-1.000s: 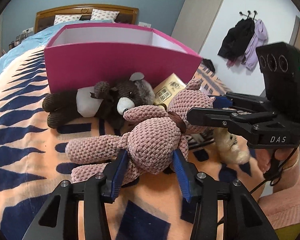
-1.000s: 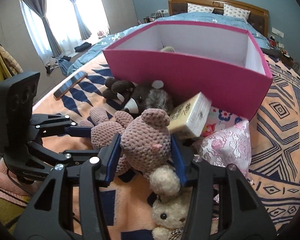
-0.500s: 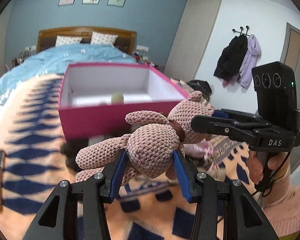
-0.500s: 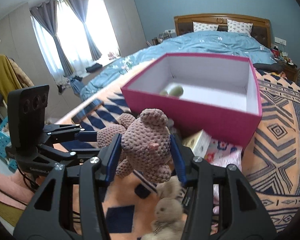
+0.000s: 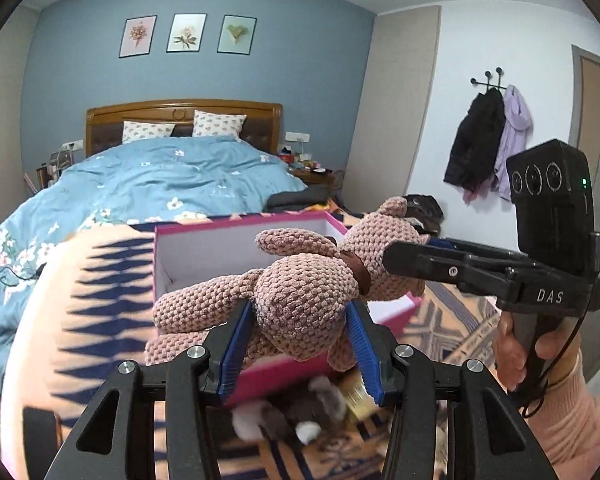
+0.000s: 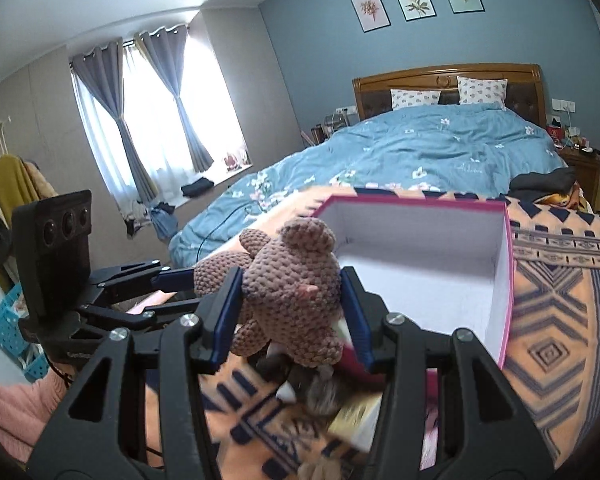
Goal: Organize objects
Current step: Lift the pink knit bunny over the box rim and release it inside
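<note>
- Lifted off the patterned blanket (image 5: 60,300) since a second ago, the pink bear (image 5: 300,296) hangs before the pink box (image 6: 496,280).
- Left gripper (image 5: 300,344) clamps its body; right gripper (image 6: 292,312) clamps its head.
- Only the right wrist view shows curtains (image 6: 140,120).

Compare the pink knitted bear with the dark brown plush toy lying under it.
The pink knitted bear is lifted, clamped by both grippers; the dark brown plush toy lies loose on the blanket. The bear is knobbly pale pink; the plush is furry and dark, with white patches. Both are soft toys outside the pink box.

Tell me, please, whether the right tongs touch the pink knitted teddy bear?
Touching: the right wrist view shows the right tongs pressing both blue pads into the pink knitted teddy bear's head.
</note>
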The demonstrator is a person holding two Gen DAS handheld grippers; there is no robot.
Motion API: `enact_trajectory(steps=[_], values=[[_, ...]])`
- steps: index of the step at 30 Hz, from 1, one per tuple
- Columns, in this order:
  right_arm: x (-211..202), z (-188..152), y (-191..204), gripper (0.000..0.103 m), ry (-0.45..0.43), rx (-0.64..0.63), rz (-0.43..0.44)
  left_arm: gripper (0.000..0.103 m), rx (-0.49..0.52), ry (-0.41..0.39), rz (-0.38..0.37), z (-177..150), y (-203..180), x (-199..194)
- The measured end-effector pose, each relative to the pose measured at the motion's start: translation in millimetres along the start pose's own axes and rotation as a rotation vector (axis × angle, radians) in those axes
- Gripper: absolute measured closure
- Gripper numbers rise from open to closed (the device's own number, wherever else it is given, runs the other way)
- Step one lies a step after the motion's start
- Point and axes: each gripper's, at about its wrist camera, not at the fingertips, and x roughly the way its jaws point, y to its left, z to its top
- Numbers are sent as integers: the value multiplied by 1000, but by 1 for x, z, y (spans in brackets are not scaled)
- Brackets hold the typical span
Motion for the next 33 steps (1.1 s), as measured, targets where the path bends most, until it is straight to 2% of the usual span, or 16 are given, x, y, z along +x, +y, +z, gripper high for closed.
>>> enact_trajectory(steps=[8, 21, 33], values=[[33, 19, -25, 52, 22, 61, 6, 55, -68, 46, -14, 24, 34, 40], [84, 10, -64, 52, 152, 137, -28, 55, -116, 176, 33, 17, 59, 112], [131, -1, -90, 51, 308, 227, -83, 54, -109, 243, 103, 8, 65, 142]])
